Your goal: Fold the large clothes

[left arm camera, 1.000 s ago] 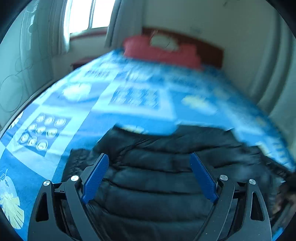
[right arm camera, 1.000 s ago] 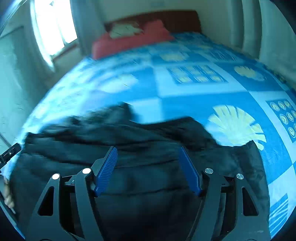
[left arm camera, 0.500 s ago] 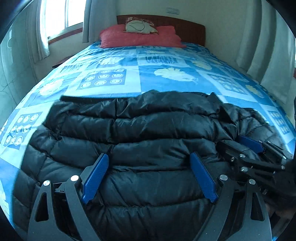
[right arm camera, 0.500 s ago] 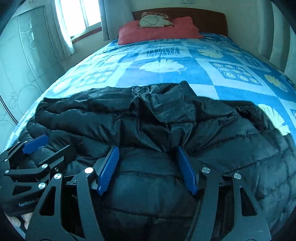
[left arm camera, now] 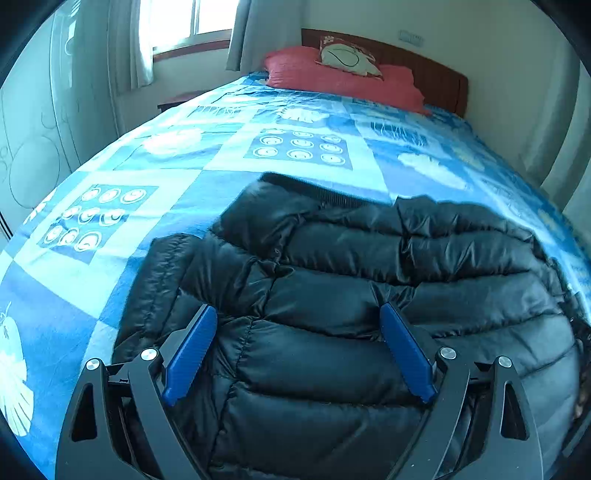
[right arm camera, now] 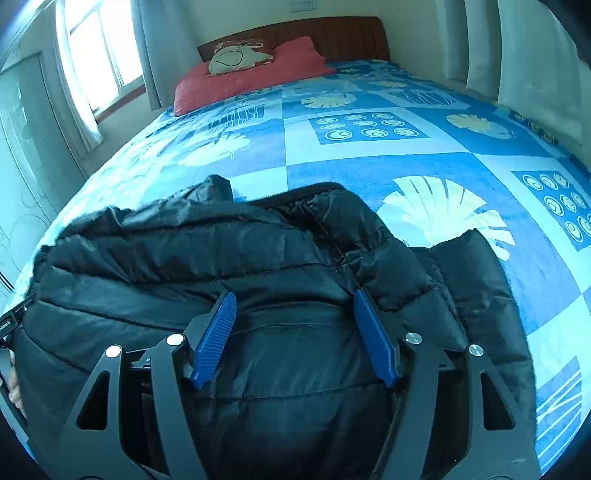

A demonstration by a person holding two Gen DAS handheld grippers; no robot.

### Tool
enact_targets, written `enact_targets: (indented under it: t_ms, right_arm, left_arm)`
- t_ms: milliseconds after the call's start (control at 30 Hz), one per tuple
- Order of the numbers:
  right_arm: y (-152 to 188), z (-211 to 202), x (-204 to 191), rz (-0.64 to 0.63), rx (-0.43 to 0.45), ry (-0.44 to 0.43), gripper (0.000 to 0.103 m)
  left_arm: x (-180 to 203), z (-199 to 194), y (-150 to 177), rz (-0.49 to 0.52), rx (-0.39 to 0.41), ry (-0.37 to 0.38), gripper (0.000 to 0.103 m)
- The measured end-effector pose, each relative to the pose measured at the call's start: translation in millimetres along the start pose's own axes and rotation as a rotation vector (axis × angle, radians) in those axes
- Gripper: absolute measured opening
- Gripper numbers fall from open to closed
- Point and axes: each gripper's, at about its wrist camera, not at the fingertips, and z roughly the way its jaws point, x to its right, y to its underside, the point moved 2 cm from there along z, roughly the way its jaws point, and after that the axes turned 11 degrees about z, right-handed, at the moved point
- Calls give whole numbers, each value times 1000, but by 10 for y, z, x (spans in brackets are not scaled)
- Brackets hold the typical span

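A black quilted puffer jacket (left arm camera: 369, 314) is seen spread across the near end of a bed covered by a blue-and-white patterned blanket (left arm camera: 295, 147). No brand or label can be read on the jacket; at the left edge of the right wrist view a strip of white lettering on a black part (right arm camera: 11, 317) is too small to read. The left gripper (left arm camera: 297, 325) is held over the jacket with its blue fingers (left arm camera: 190, 354) spread wide, nothing pinched. The right gripper (right arm camera: 293, 314) is held at a middling gap, with jacket fabric bulging between the blue pads (right arm camera: 216, 339); whether it is gripped cannot be told. Compared with half a second ago, the right gripper is gone from the left view. At the far end a red pillow (right arm camera: 251, 79) and a pale cushion (right arm camera: 238, 57) are set against a dark wooden headboard (right arm camera: 332, 35); a curtained window (left arm camera: 177, 22) is lit at far left.
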Motion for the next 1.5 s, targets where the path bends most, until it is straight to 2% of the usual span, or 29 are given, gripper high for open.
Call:
enact_targets:
  t_ms: [100, 233, 367, 500, 667, 767, 867, 900, 933, 967, 1033, 1133, 1267, 1500]
  right_arm:
    - [-43, -46, 3, 8, -4, -15, 66]
    - [-31, -413, 91, 34, -2, -33, 67]
    - [170, -968, 380, 61, 25, -33, 75]
    - [508, -1293, 786, 116, 0, 3, 76]
    - [884, -1357, 1116, 226, -71, -13, 76]
    - [988, -1288, 1145, 282, -104, -55, 76]
    - [1029, -1223, 1089, 300, -97, -58, 76]
    - [1037, -1214, 1078, 302, -82, -49, 73]
    - [1044, -1216, 1081, 308, -76, -48, 66]
    - [1055, -1219, 1081, 321, -67, -53, 63]
    - [1069, -1232, 1081, 348, -68, -94, 44]
    - [1076, -1292, 1066, 366, -68, -138, 28]
    - [1092, -1476, 1022, 362, -47, -160, 21]
    - [1377, -1923, 1074, 365, -50, -181, 20]
  left_arm:
    - [-25, -17, -13, -7, -26, 15, 89]
    - [-129, -357, 20, -46, -27, 54, 89]
    - [-396, -942, 333, -120, 47, 48, 89]
    - [-652, -1291, 864, -225, 27, 38, 89]
    - [-709, -1513, 1493, -362, -28, 122, 89]
    - [-619, -1440, 1603, -399, -57, 204, 89]
    - [-577, -1374, 1559, -410, -23, 201, 89]
    - [-592, -1342, 1540, -428, -14, 190, 86]
    - [-617, -1319, 1530, -451, 1, 175, 78]
    - [-624, -1301, 1520, -453, 10, 157, 70]
    - [-589, -1252, 1485, -451, 12, 184, 48]
    - [-553, -1311, 1473, -457, 28, 194, 33]
    - [-498, -1513, 1464, -416, 59, 173, 26]
    - [-540, -1879, 1729, -431, 26, 187, 26]
